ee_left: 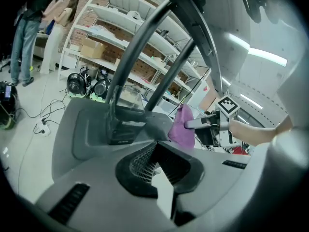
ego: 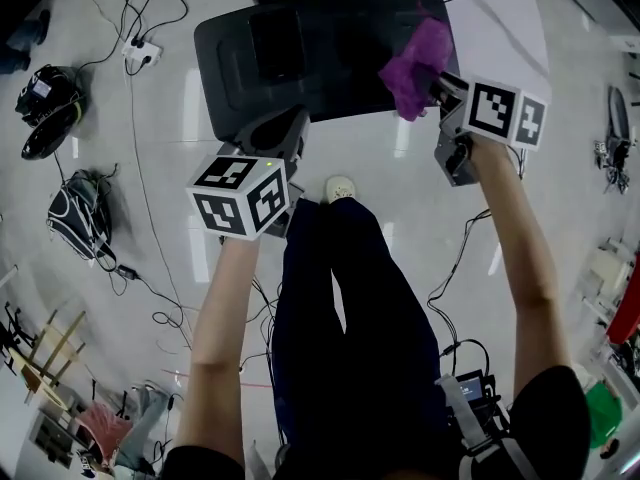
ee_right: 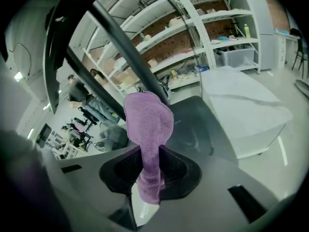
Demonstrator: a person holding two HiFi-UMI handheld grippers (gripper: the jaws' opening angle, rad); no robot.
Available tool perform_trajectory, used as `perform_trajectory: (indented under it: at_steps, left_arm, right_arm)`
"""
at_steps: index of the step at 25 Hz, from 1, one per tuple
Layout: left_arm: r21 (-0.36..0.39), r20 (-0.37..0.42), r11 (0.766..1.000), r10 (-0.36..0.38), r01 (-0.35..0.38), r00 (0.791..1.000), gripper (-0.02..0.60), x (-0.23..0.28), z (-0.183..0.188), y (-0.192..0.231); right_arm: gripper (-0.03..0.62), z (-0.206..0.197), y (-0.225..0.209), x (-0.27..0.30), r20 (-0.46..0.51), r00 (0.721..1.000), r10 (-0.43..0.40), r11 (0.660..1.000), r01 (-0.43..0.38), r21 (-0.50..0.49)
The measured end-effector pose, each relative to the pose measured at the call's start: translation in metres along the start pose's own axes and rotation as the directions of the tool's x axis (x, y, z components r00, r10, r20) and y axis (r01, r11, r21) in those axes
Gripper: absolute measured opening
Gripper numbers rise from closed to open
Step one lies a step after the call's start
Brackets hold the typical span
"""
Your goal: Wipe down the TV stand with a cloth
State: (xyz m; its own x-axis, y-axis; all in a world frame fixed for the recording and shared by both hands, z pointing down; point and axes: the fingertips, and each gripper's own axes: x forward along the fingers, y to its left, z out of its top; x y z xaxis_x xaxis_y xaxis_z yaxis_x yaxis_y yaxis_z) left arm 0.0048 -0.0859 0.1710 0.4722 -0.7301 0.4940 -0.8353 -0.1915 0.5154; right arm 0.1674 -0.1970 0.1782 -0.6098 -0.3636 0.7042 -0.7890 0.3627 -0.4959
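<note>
One purple cloth hangs pinched tight in your right hand-held gripper, over the right side of the dark TV stand on the floor; your left hand-held gripper is clenched on nothing, at the stand's front edge.

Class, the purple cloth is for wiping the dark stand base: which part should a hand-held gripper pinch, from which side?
Pinch the purple cloth at its narrow gathered end, from the person's side, as the right hand-held gripper does; that leaves the wide loose part free ahead, over the stand base.
</note>
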Motion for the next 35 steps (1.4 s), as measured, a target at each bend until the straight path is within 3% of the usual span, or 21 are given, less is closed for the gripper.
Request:
perform_trajectory:
  at_steps: [7, 14, 23, 29, 35]
  left_arm:
    - [-0.035, 0.021, 0.999, 0.037, -0.036, 0.999, 0.006, -0.052, -0.006, 0.041]
    - [-0.093, 0.077, 0.991, 0.107, -0.1, 0.991, 0.006, -0.103, -0.002, 0.088]
    - [-0.134, 0.09, 0.98, 0.159, -0.146, 0.983, 0.006, -0.139, -0.015, 0.131]
    - [-0.18, 0.081, 0.968, 0.19, -0.173, 0.978, 0.006, -0.146, -0.026, 0.155]
    - [-0.206, 0.07, 0.958, 0.216, -0.197, 0.974, 0.006, -0.142, -0.039, 0.158]
  right_arm:
    - [0.104, -0.053, 0.109, 0.028, -0.086, 0.982, 0.169, 0.986, -0.168, 0.021]
    - [0.104, -0.11, 0.209, 0.062, -0.255, 0.919, 0.301, 0.948, -0.317, -0.026]
    - [0.104, -0.14, 0.269, 0.132, -0.314, 0.903, 0.294, 0.948, -0.318, -0.027]
    - [0.104, -0.147, 0.271, 0.171, -0.334, 0.91, 0.246, 0.964, -0.265, -0.01]
    - [0.104, -0.148, 0.258, 0.177, -0.305, 0.918, 0.254, 0.967, -0.252, 0.047]
